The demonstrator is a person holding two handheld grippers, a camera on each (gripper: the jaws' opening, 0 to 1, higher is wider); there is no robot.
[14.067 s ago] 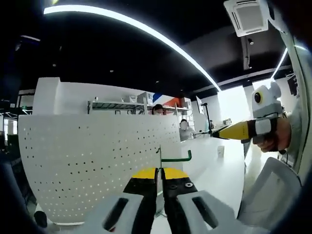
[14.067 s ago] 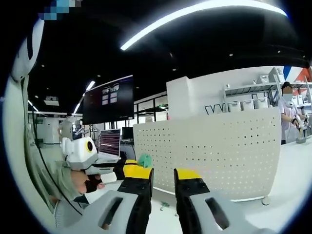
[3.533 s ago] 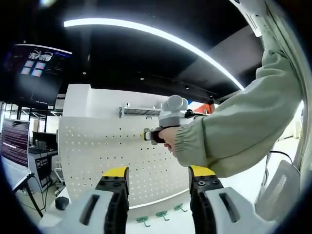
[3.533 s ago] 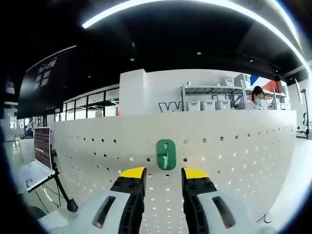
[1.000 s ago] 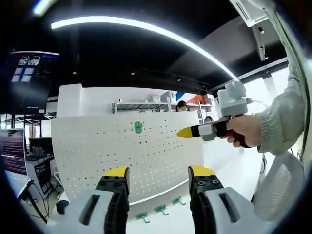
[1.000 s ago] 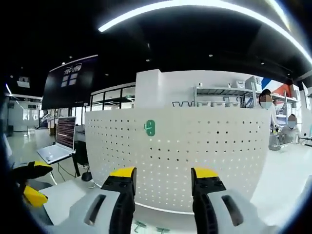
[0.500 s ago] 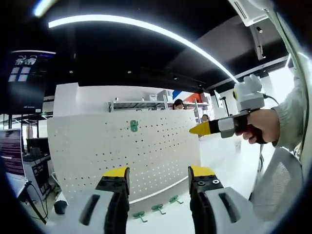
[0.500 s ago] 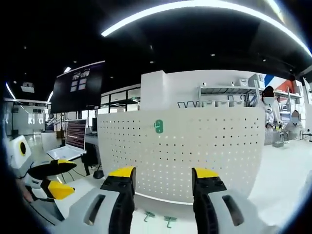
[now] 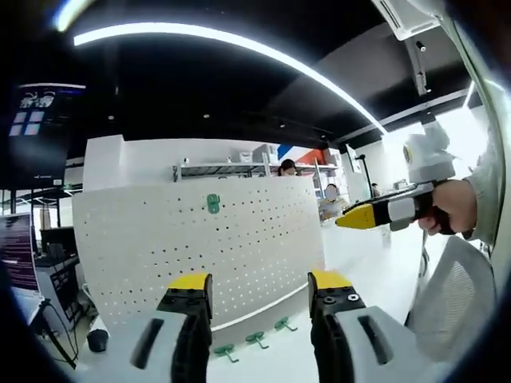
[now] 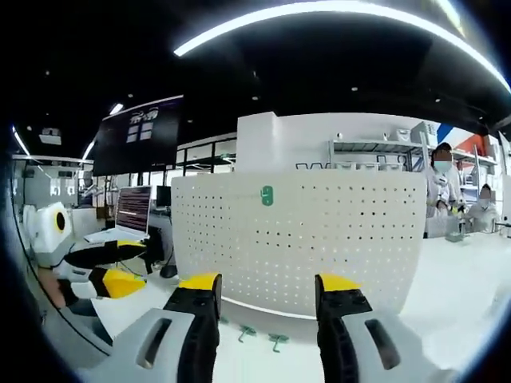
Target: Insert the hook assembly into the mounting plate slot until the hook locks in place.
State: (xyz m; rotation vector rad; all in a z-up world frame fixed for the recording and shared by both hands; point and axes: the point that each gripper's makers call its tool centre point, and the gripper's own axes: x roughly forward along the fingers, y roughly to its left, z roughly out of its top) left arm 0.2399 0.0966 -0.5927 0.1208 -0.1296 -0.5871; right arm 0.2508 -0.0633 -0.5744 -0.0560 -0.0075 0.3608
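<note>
A white perforated mounting plate stands upright on the white table. A green hook assembly hangs on it near the top edge. My left gripper is open and empty, well back from the plate. My right gripper is open and empty too, also back from the plate. In the left gripper view the right gripper comes in from the right, held by a hand. In the right gripper view the left gripper shows at the far left.
Three loose green hooks lie on the table at the plate's foot. A laptop and a dark wall screen stand to the left. Shelves and people are behind the plate. A white chair back is at the right.
Both grippers have drawn back from the plate and the right one has swung rightward. The green hook stays on the plate. Earlier the left gripper held a hook; now both are empty.
</note>
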